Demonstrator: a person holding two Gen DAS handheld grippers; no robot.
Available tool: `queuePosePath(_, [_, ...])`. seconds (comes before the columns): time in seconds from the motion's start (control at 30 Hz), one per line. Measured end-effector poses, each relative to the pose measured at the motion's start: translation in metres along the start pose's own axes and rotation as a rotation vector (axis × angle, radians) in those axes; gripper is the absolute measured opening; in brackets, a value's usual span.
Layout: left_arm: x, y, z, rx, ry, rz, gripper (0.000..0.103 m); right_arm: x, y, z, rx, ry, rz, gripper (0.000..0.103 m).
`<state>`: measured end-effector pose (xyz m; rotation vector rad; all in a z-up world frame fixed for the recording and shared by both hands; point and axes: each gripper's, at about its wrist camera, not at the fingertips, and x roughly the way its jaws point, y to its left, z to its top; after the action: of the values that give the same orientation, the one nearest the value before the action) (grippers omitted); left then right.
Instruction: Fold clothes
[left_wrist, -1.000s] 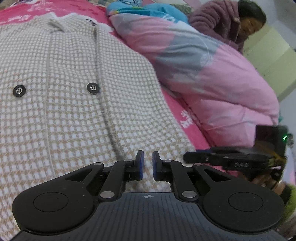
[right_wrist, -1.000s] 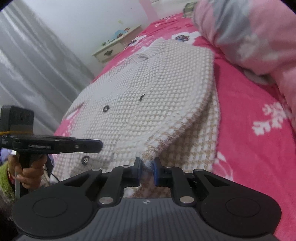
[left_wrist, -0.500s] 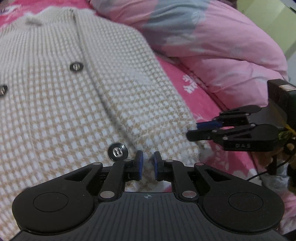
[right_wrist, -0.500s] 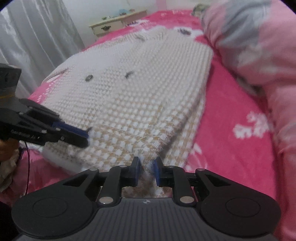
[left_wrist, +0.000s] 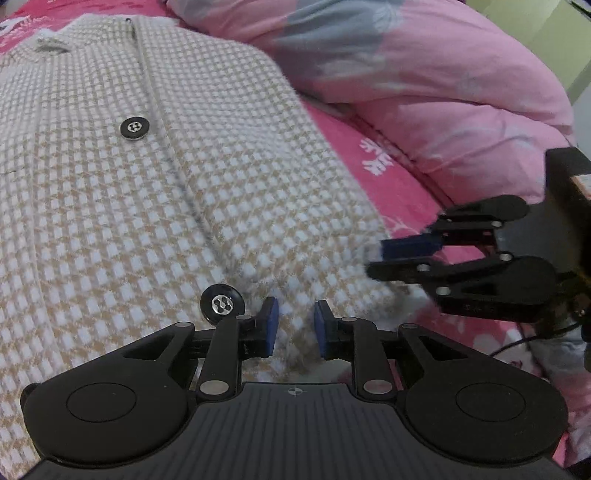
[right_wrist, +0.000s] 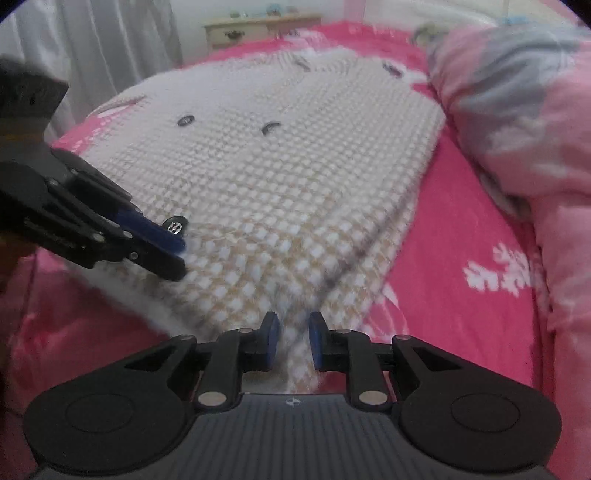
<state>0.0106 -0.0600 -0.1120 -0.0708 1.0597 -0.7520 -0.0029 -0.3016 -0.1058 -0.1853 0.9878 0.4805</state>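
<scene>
Nearest the left wrist camera, the left hand-held gripper (left_wrist: 294, 326) sits at the bottom hem of the checked coat (left_wrist: 192, 177), its blue pads spread a little with fabric lying between them; whether they actually bite the cloth cannot be told. A dark button (left_wrist: 221, 304) lies just beside its left finger. In the right wrist view, the right hand-held gripper (right_wrist: 293, 341) is in the same posture at the coat's lower right corner, pads slightly apart with the hem corner between them, the grip equally uncertain.

The coat lies flat, front up and buttoned, on the pink bed sheet (right_wrist: 461, 236), collar at the far end. A bunched pink quilt (left_wrist: 424, 74) lies along its right edge, close to it. Farther off in the right wrist view, a dresser (right_wrist: 262, 26) stands by the wall.

The step in hand appears to be taking the bottom hem at two points. Next, both hand-held grippers would likely need to close firmly, lift together and carry the hem toward the collar, keeping it level.
</scene>
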Motion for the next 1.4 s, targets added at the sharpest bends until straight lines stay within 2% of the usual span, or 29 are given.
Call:
queuePosePath(0.03, [-0.001,0.001,0.000,-0.002,0.003,-0.004,0.021,-0.006,-0.004,0.006,0.016,0.004,-0.005,0.021])
queuePosePath(0.1, [-0.003,0.004,0.000,0.000,0.007,-0.012,0.021,-0.024,-0.010,0.020,0.029,-0.067,-0.010,0.021])
queuePosePath(0.2, [-0.009,0.008,-0.003,0.002,0.003,-0.021,0.021,-0.041,-0.015,0.041,0.065,-0.220,0.035,0.021])
queuePosePath(0.23, [-0.012,0.008,-0.005,0.001,0.001,-0.025,0.021,-0.039,-0.013,0.046,0.067,-0.279,0.045,0.021])
queuePosePath(0.3, [-0.021,0.009,-0.008,-0.003,0.003,-0.035,0.021,-0.027,-0.005,0.048,0.047,-0.334,0.014,0.021])
queuePosePath(0.37, [-0.022,0.011,-0.007,-0.022,0.011,-0.048,0.021,0.000,0.002,0.041,0.017,-0.314,-0.013,0.021])
queuePosePath(0.47, [-0.035,0.018,-0.001,-0.041,0.010,-0.055,0.021,0.044,0.006,0.018,0.021,-0.165,0.007,0.022])
queuePosePath(0.5, [-0.042,0.024,0.004,-0.049,-0.004,-0.046,0.022,0.045,0.008,0.009,0.015,-0.199,-0.007,0.022])
queuePosePath(0.6, [-0.060,0.046,0.029,-0.107,-0.067,-0.020,0.023,0.042,0.005,0.012,0.042,-0.193,0.014,0.022])
queuePosePath(0.7, [-0.059,0.069,0.077,-0.156,-0.145,0.019,0.024,0.041,-0.002,0.012,0.075,-0.194,0.047,0.022])
queuePosePath(0.8, [-0.035,0.076,0.128,-0.110,-0.213,0.071,0.027,0.041,-0.001,0.009,0.066,-0.201,0.049,0.022])
queuePosePath(0.87, [-0.006,0.079,0.154,-0.080,-0.246,0.124,0.027,0.042,0.000,0.008,0.058,-0.206,0.049,0.022])
queuePosePath(0.93, [0.026,0.089,0.172,-0.073,-0.262,0.195,0.027,0.042,-0.001,0.009,0.060,-0.208,0.060,0.022])
queuePosePath(0.97, [0.046,0.097,0.178,-0.079,-0.257,0.256,0.027,0.038,-0.004,0.012,0.070,-0.208,0.076,0.022])
queuePosePath(1.03, [0.071,0.116,0.179,-0.130,-0.246,0.296,0.028,0.030,-0.010,0.019,0.091,-0.211,0.110,0.022])
queuePosePath(1.1, [0.073,0.122,0.173,-0.144,-0.282,0.291,0.028,0.019,-0.027,0.033,0.149,-0.285,0.108,0.024])
queuePosePath(1.17, [0.070,0.119,0.171,-0.124,-0.280,0.299,0.028,0.014,-0.051,0.052,0.230,-0.378,0.056,0.047])
queuePosePath(1.23, [0.067,0.117,0.173,-0.135,-0.269,0.299,0.029,0.027,-0.076,0.073,0.300,-0.418,0.008,0.051])
queuePosePath(1.3, [0.065,0.115,0.181,-0.180,-0.256,0.261,0.032,0.054,-0.092,0.091,0.310,-0.398,-0.015,0.054])
queuePosePath(1.37, [0.064,0.113,0.191,-0.200,-0.244,0.187,0.034,0.082,-0.108,0.109,0.318,-0.375,-0.035,0.054])
queuePosePath(1.4, [0.064,0.111,0.195,-0.208,-0.234,0.148,0.039,0.095,-0.111,0.115,0.312,-0.356,-0.031,0.054])
